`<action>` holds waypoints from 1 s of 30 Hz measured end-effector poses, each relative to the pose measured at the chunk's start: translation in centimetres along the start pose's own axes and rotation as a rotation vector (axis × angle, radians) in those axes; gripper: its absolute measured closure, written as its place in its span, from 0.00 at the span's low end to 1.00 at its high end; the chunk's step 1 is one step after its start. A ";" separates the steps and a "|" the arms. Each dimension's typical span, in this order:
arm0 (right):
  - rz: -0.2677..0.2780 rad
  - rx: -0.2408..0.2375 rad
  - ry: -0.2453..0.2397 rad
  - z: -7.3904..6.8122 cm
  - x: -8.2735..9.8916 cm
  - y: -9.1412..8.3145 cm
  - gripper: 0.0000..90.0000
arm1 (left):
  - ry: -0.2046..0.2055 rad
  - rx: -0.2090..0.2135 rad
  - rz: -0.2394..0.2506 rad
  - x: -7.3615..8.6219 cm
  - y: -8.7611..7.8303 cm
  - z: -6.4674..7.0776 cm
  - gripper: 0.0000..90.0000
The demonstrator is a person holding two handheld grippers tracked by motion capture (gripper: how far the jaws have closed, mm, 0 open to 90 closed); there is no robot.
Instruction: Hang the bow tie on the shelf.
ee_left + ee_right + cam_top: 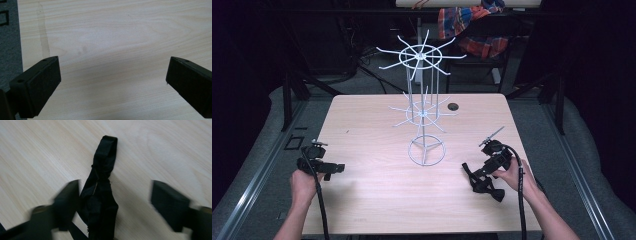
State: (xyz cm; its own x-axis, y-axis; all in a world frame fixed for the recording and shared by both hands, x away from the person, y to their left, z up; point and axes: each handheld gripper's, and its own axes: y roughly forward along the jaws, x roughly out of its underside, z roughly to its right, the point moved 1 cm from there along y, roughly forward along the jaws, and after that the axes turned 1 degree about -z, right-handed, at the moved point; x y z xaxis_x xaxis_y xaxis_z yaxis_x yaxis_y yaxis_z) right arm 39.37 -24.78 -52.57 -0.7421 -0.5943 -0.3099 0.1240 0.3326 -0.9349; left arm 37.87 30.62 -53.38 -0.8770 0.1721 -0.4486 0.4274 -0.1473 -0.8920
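Lab: railed test table (362, 210)

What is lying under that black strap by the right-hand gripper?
Bare wooden table shows all around the black strap, which lies flat on it. Whatever sits directly beneath the fabric is covered.

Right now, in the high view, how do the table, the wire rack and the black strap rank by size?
1. Pale wooden table
2. White wire rack
3. Black fabric strap, lying by the right tongs

White wire rack (424, 107) upright on wooden table (372, 195); plaid cloth (472, 25) behind
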 end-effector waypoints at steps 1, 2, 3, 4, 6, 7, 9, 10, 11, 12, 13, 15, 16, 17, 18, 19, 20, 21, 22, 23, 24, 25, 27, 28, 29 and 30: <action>-0.022 0.009 -0.018 -0.1 0.0 0.3 0.43 | 0.002 0.001 0.001 0.0 0.0 0.0 0.00; -0.038 0.002 -0.026 -0.2 0.0 0.5 0.47 | 0.007 0.001 -0.001 -0.1 0.0 0.0 0.00; -0.047 0.002 -0.033 -0.3 0.0 0.5 0.50 | 0.005 0.002 -0.004 -0.1 0.1 0.1 0.00; -0.047 -0.002 -0.033 -0.4 0.0 0.7 0.51 | 0.009 0.005 -0.009 -0.1 0.1 0.1 0.00; -0.046 0.017 -0.036 -0.5 -0.1 0.7 0.61 | 0.008 0.004 -0.009 0.0 0.2 0.2 0.00; -0.051 0.025 -0.031 -0.5 -0.1 0.6 0.65 | 0.012 0.004 -0.007 0.0 0.2 0.1 0.00; -0.046 0.028 -0.026 -0.6 -0.1 0.6 0.71 | 0.008 0.008 -0.010 0.0 0.3 0.1 0.00; -0.052 0.030 -0.031 -0.5 -0.1 0.6 0.72 | 0.008 0.008 -0.010 0.0 0.3 0.1 0.00; -0.052 0.030 -0.031 -0.5 -0.1 0.6 0.72 | 0.007 0.009 -0.010 0.0 0.3 0.1 0.00; -0.070 0.035 -0.046 -0.4 -0.1 0.7 0.75 | 0.013 0.008 -0.015 -0.1 0.3 0.1 0.00; -0.070 0.035 -0.046 -0.4 -0.1 0.7 0.75 | 0.013 0.008 -0.015 -0.1 0.3 0.1 0.00; -0.041 0.034 -0.011 -0.6 0.0 1.0 0.79 | 0.013 0.009 -0.015 -0.1 0.3 0.2 0.00; -0.062 0.035 -0.034 -0.6 0.0 0.8 0.87 | 0.016 0.008 -0.014 -0.1 0.4 0.2 0.00; -0.062 0.035 -0.034 -0.6 0.0 0.8 0.87 | 0.016 0.008 -0.014 -0.1 0.4 0.2 0.00; -0.054 0.033 -0.041 -0.6 0.0 0.6 0.97 | 0.019 0.010 -0.021 -0.1 0.4 0.3 0.00; -0.054 0.033 -0.041 -0.6 0.0 0.6 0.97 | 0.019 0.010 -0.021 -0.1 0.4 0.3 0.00; -0.039 0.038 -0.047 -0.6 0.1 0.4 0.98 | 0.016 0.009 -0.023 -0.1 0.5 0.3 0.00; -0.039 0.038 -0.047 -0.6 0.1 0.4 0.98 | 0.016 0.009 -0.023 -0.1 0.5 0.3 0.00; -0.033 0.051 -0.049 -0.8 0.0 0.2 0.98 | 0.016 0.009 -0.023 -0.1 0.5 0.3 0.00; -0.033 0.051 -0.049 -0.8 0.0 0.2 0.98 | 0.016 0.008 -0.023 -0.1 0.5 0.2 0.00; -0.030 0.054 -0.048 -0.8 0.0 0.1 0.99 | 0.017 0.008 -0.023 -0.1 0.5 0.2 0.00; -0.015 0.059 -0.058 -0.9 0.0 -0.2 0.99 | 0.013 0.010 -0.022 -0.1 0.5 0.2 0.00; -0.009 0.060 -0.059 -1.0 -0.1 -0.4 0.99 | 0.013 0.008 -0.022 -0.1 0.5 0.2 0.00; 0.009 0.077 -0.068 -1.2 -0.1 -0.7 0.99 | 0.015 0.005 -0.021 -0.1 0.4 0.2 0.00; 0.009 0.077 -0.068 -1.2 -0.1 -0.7 0.99 | 0.015 0.005 -0.021 -0.1 0.4 0.2 0.00; 0.013 0.076 -0.077 -1.3 -0.2 -0.9 0.99 | 0.015 0.005 -0.021 -0.1 0.4 0.2 0.00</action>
State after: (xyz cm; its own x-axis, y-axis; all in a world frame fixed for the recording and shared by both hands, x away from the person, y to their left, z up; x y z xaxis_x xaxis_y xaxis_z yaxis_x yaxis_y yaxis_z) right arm 38.55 -24.03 -51.45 -0.6877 -0.6455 -0.3321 0.1853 0.2863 -0.9401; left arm 38.06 30.38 -53.72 -0.8825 0.1894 -0.4305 0.4076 -0.1486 -0.9010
